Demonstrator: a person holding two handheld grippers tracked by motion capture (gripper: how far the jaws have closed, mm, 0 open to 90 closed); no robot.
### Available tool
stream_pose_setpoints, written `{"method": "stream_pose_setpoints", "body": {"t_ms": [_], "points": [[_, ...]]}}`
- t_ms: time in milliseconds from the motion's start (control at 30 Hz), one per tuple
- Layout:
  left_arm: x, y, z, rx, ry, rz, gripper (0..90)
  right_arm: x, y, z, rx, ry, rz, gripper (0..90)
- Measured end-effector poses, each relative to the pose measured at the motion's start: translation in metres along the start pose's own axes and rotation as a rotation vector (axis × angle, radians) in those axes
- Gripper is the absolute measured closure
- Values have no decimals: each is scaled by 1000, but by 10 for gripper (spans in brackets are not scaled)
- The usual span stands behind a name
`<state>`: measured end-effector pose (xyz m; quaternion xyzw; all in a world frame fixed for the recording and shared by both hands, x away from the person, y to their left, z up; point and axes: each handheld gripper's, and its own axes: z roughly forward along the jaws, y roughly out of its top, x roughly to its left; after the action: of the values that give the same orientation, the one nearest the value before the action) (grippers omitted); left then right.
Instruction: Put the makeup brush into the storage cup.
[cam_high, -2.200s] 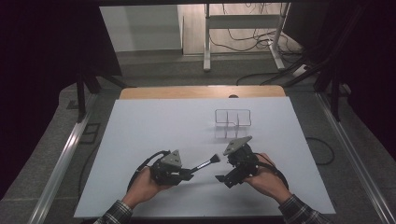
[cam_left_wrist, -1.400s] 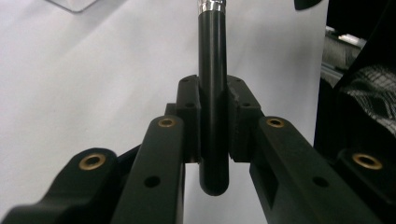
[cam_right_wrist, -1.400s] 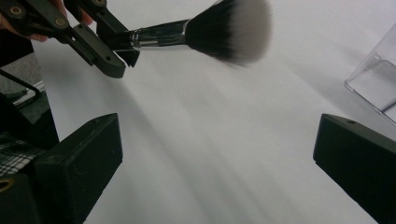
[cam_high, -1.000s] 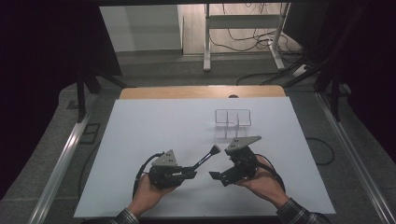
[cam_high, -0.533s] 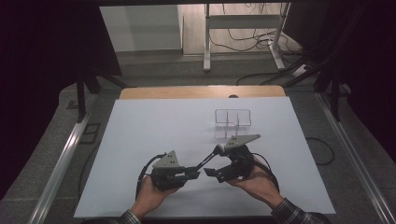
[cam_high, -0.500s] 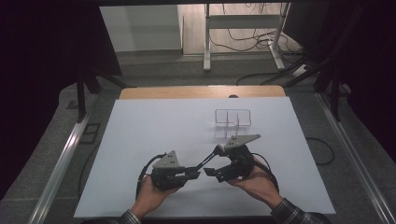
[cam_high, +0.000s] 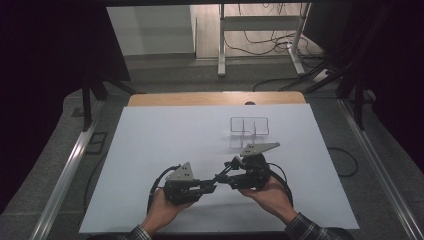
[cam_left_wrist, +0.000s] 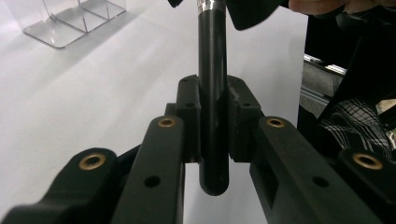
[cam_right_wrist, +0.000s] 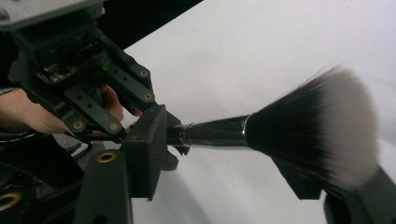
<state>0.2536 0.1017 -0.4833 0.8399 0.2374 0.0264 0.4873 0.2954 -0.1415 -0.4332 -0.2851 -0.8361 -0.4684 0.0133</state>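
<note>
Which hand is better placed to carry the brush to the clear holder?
Right: its gripper is nearer the holder, its jaws closing around the brush. The left gripper clamps the handle.

high overhead, two close tool-mounted views

brush (cam_right_wrist: 280, 135): handle showing glossy black, ferrule gleaming as polished metal, bristles looking soft | organizer (cam_high: 249, 126): appearing as clear glossy plastic | tabletop (cam_high: 165, 135): showing matt white, far edge looking wooden

brush (cam_high: 221, 176): between claws | organizer (cam_high: 249, 126): behind, on table (cam_high: 150, 140)
</note>
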Motion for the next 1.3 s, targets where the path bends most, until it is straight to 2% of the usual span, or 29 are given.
{"method": "stream_pose_setpoints", "body": {"t_ms": [133,200,267,300,367,500,600,633,767,833,900,1000,1133,1300], "points": [[0,0,4,35,-2,1,776,-3,-1,0,-3,16,47,519],[-1,0,7,71,14,18,775,-7,-3,0,-16,68,91,631],[-2,-1,12,100,23,23,757,-11,-3,-2,-38,159,158,755],[-2,0,14,116,24,30,715,-10,-3,-1,-26,176,171,764],[-3,0,16,128,34,35,580,-6,-2,1,-5,131,128,766],[-4,0,20,154,59,22,376,-5,-1,1,9,102,104,765],[-1,0,20,186,68,15,293,-4,-2,0,24,74,75,765],[-2,0,21,180,69,2,271,-3,-2,-1,28,64,58,765],[0,-1,20,185,74,-6,216,-2,-2,-2,45,42,10,764],[2,-1,19,181,66,-22,198,-1,-2,-2,61,15,-12,764],[3,-2,19,181,56,-39,174,-2,-2,-3,69,-3,-26,764],[3,-3,20,194,60,-43,142,-2,-2,-3,84,-38,-41,765],[4,-3,20,212,67,-39,108,-4,-2,-4,93,-62,-26,765],[6,-4,16,218,71,-42,95,-8,-2,-7,88,-63,-7,764]]}}
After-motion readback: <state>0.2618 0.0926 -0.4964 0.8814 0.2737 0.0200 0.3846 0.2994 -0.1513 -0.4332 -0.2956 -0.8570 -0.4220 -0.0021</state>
